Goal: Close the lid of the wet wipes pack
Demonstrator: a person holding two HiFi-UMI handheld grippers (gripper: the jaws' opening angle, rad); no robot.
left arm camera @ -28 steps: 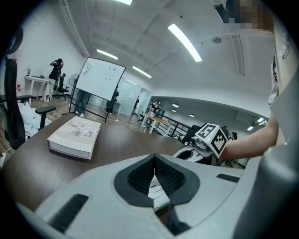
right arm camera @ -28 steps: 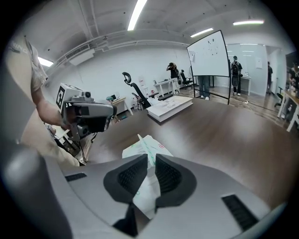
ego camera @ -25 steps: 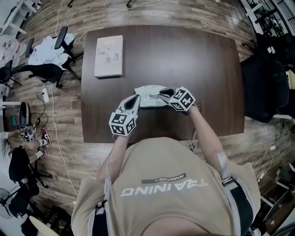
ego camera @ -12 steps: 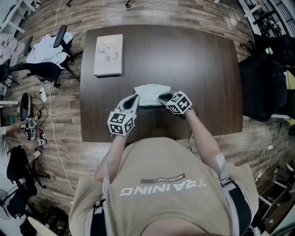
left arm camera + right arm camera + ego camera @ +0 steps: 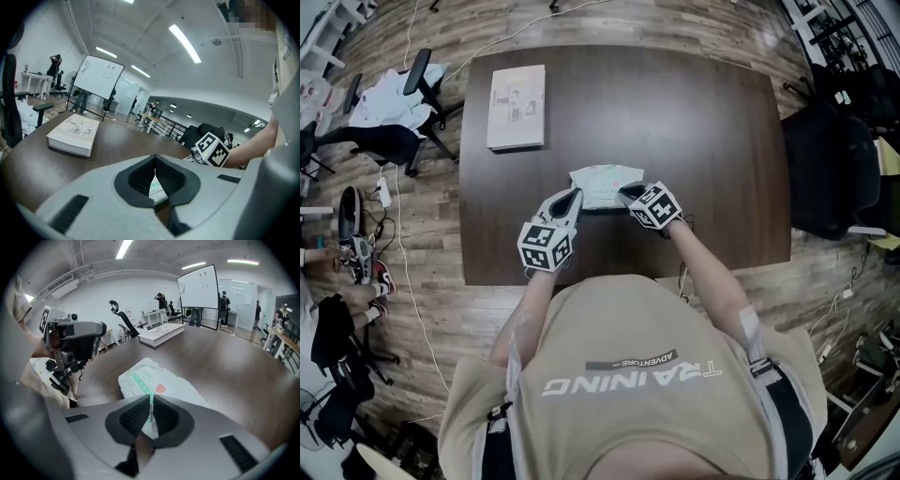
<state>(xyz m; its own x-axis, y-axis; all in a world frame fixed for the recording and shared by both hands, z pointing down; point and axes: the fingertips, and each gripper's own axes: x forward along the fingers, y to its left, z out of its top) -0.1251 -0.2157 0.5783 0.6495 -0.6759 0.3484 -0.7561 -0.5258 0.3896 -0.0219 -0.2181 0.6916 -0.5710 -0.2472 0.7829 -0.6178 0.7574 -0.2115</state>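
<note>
My left gripper (image 5: pixel 572 196) sat at the left end of the wet wipes pack (image 5: pixel 602 185), its jaws drawn together and holding nothing, with a sliver of the white-and-green wrapper visible behind the pads. My right gripper (image 5: pixel 629 192) stood at the pack's right end, jaws likewise closed and empty, tips over its printed top. The pack lay flat on the dark wooden table (image 5: pixel 694 122). A book (image 5: pixel 517 108) lay well beyond the pack, off to its left. Whether the lid was down, I could not tell.
</note>
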